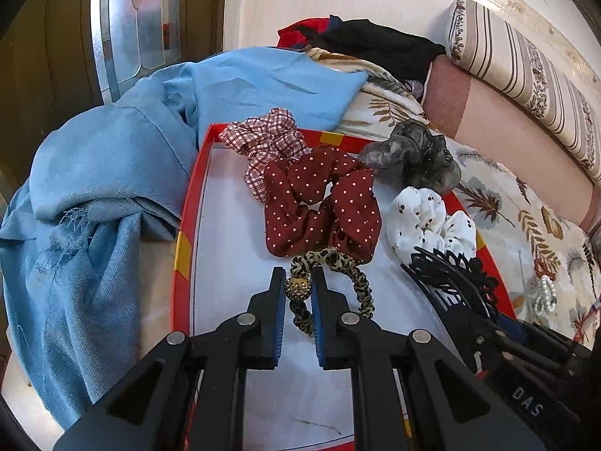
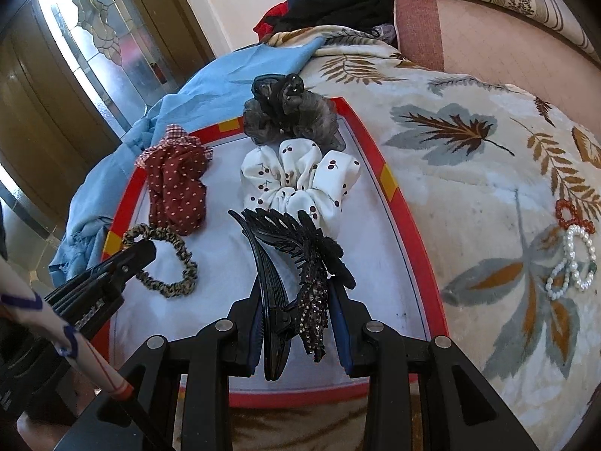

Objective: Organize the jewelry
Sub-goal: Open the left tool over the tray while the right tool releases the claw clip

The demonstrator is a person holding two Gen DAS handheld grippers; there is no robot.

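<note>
A red-rimmed tray [image 1: 186, 221] with a white floor lies on the bed. In it are a checked scrunchie [image 1: 263, 143], a dark red dotted scrunchie [image 1: 319, 203], a grey sheer scrunchie [image 1: 413, 154] and a white cherry-print scrunchie [image 2: 296, 176]. My left gripper [image 1: 299, 285] is shut on the gold bead of a leopard-print hair tie [image 1: 338, 263], low over the tray floor. My right gripper [image 2: 296, 293] is shut on black hair clips [image 2: 296, 255], one of them glittery, over the tray's near right part. The left gripper [image 2: 131, 259] also shows at the left of the right wrist view.
A crumpled blue cloth [image 1: 105, 195] lies along the tray's left side. Pearl and red bead bracelets [image 2: 573, 259] rest on the leaf-print blanket [image 2: 469, 173] to the right. Dark clothes [image 1: 375, 45] and a striped bolster [image 1: 526, 79] are behind. A patterned sleeve [image 2: 49, 323] is at lower left.
</note>
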